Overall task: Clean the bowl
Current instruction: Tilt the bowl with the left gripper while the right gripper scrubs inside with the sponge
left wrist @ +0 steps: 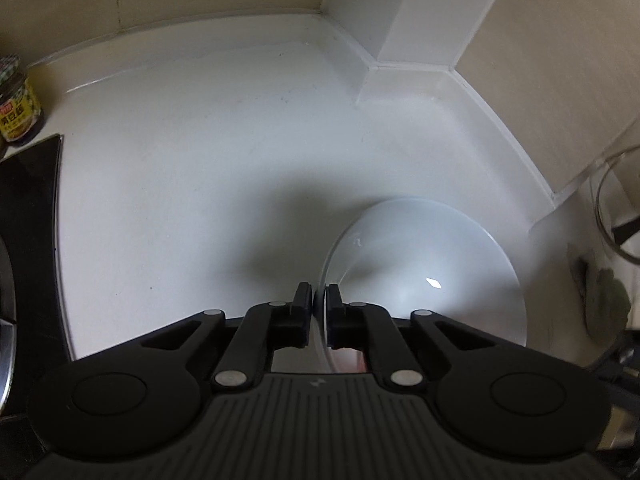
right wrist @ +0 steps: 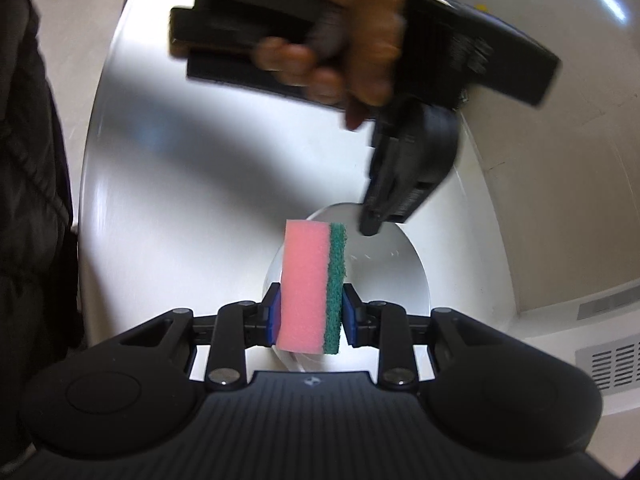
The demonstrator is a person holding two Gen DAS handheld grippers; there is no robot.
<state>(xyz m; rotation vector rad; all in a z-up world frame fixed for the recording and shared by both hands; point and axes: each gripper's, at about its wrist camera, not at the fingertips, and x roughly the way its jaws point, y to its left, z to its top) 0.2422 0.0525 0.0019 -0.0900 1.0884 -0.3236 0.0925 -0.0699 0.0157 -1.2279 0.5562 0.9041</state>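
A white bowl rests on the white counter, its near rim pinched between the fingers of my left gripper, which is shut on it. In the right wrist view the same bowl lies below, with the left gripper holding its far rim. My right gripper is shut on a pink sponge with a green scouring side, held upright just above the bowl's near edge.
A yellow-labelled jar stands at the far left beside a black stovetop. A clear glass container and a grey cloth sit at the right. Walls enclose the counter's back corner.
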